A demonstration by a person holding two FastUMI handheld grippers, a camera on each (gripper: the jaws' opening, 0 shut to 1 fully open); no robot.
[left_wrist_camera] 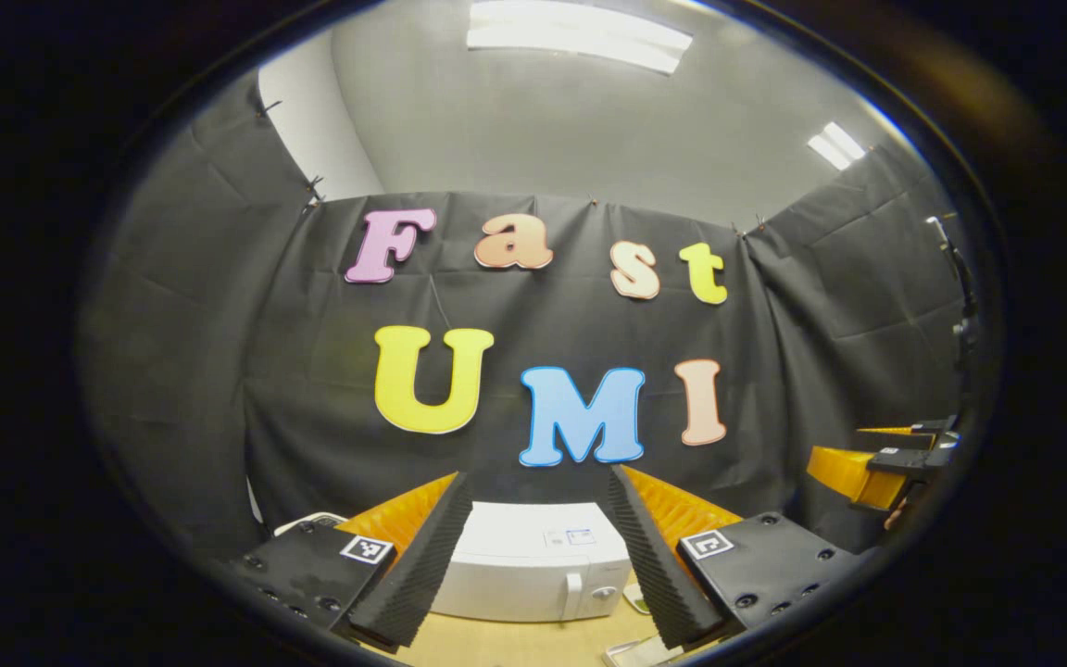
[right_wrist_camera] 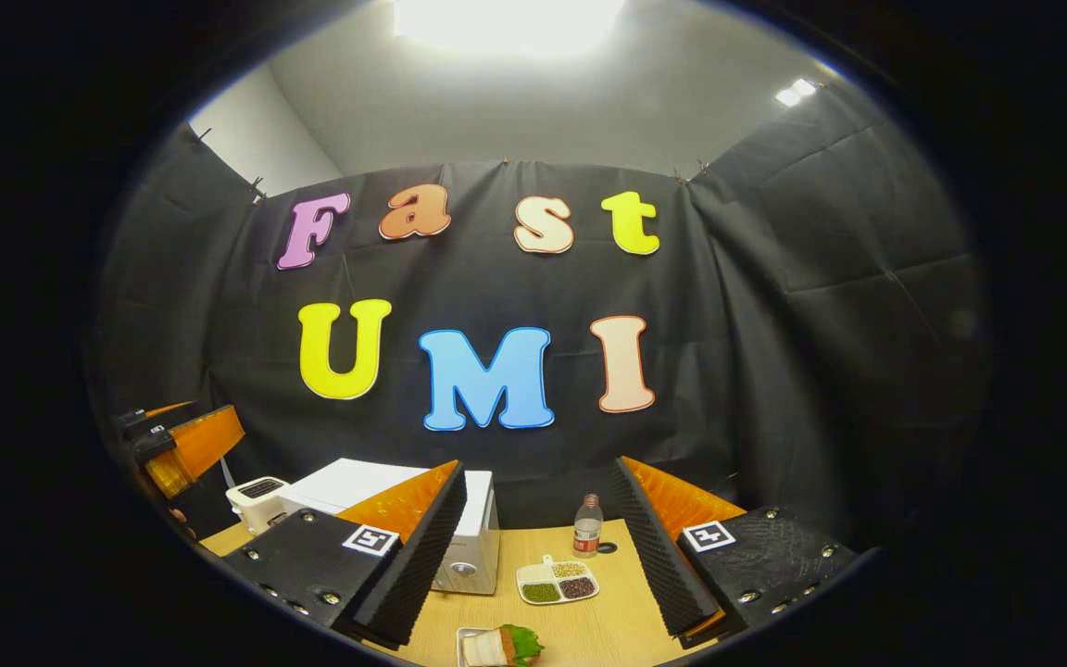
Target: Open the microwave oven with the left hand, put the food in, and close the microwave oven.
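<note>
Straight ahead between your left gripper (left_wrist_camera: 533, 565) fingers sits the microwave oven (left_wrist_camera: 533, 570), door closed, on the wooden table (left_wrist_camera: 515, 644); jaws spread wide, holding nothing. Your right gripper (right_wrist_camera: 538, 565) is also spread wide and empty, well above the table. Near the bottom edge of the right gripper view the food (right_wrist_camera: 499, 646), a sandwich with green lettuce, lies on a small plate (right_wrist_camera: 465, 639). Behind it sit a divided dish of beans (right_wrist_camera: 557, 582) and a bottle (right_wrist_camera: 586, 526). A toaster (right_wrist_camera: 257, 500) stands just beside the microwave.
</note>
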